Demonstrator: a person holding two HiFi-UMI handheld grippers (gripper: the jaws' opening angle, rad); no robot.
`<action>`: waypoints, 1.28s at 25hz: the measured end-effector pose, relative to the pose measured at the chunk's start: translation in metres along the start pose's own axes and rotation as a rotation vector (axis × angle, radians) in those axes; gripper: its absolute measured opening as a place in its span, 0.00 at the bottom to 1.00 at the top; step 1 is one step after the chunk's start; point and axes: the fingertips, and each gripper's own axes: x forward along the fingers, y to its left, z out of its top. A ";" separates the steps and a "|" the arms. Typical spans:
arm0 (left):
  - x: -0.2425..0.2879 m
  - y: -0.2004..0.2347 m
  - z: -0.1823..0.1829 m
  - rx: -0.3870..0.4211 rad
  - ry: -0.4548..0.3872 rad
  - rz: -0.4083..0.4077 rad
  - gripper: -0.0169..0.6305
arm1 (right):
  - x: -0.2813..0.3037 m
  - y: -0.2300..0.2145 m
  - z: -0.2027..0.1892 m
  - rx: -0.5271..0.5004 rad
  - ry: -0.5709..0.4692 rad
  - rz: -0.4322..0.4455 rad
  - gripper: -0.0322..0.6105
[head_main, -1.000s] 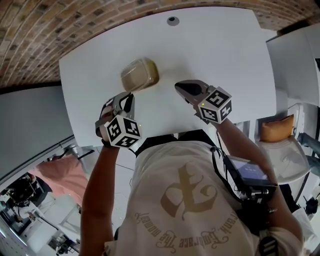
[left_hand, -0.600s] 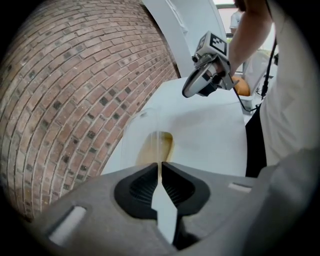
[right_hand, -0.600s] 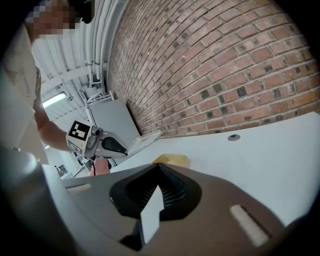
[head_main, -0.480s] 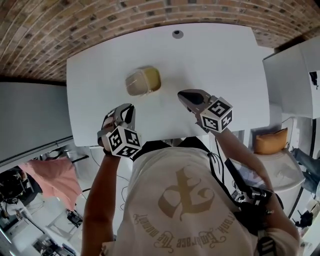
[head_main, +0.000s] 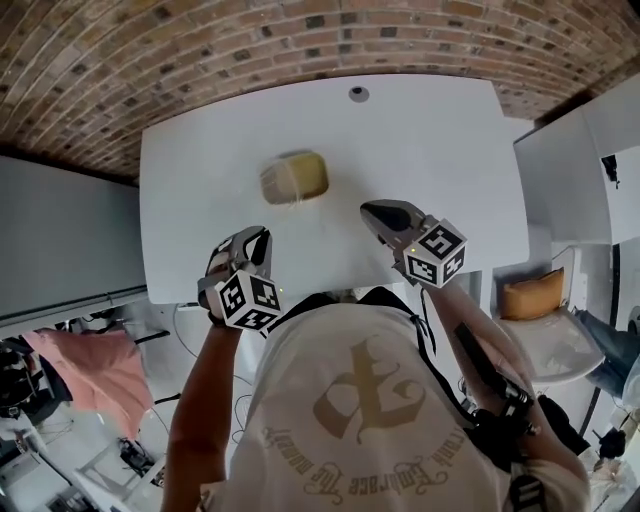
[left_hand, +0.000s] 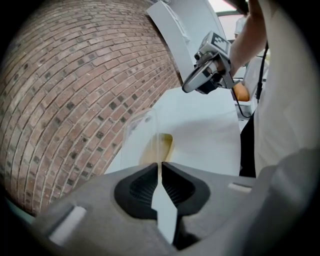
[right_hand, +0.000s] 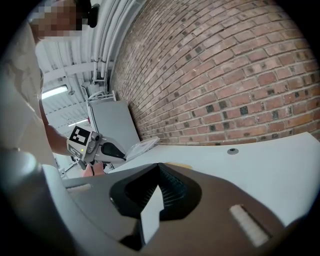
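Observation:
A clear tub of tan food (head_main: 295, 178) sits on the white table (head_main: 430, 140). My left gripper (head_main: 258, 236) is near the table's front edge, shut on a thin clear plastic lid (left_hand: 140, 135) that stands up edge-on from between the jaws (left_hand: 160, 167), over the tub (left_hand: 156, 150). In the right gripper view the left gripper (right_hand: 122, 155) holds that lid (right_hand: 142, 146) out flat. I cannot tell whether the lid is joined to the tub. My right gripper (head_main: 372, 210) hovers right of the tub, shut and empty (right_hand: 159, 170); it shows raised above the table in the left gripper view (left_hand: 187, 90).
A round grommet (head_main: 358, 94) sits at the table's far edge by the brick wall (head_main: 200, 40). A grey cabinet (head_main: 60, 240) stands to the left, a white cabinet (head_main: 580, 170) to the right, and a chair with an orange cushion (head_main: 528, 295) at the right front.
The head view has drawn back, so the table and tub look smaller and farther off. The right gripper has risen a little. The left gripper keeps its hold on the lid.

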 end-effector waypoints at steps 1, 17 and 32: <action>-0.003 0.000 -0.001 0.000 -0.007 0.000 0.07 | 0.000 0.004 0.000 0.000 -0.004 -0.006 0.06; -0.023 -0.011 -0.020 0.015 -0.068 -0.029 0.07 | -0.006 0.043 -0.007 -0.024 -0.010 -0.072 0.06; -0.032 -0.013 -0.025 0.022 -0.078 -0.025 0.07 | 0.002 0.058 -0.011 -0.039 0.013 -0.046 0.06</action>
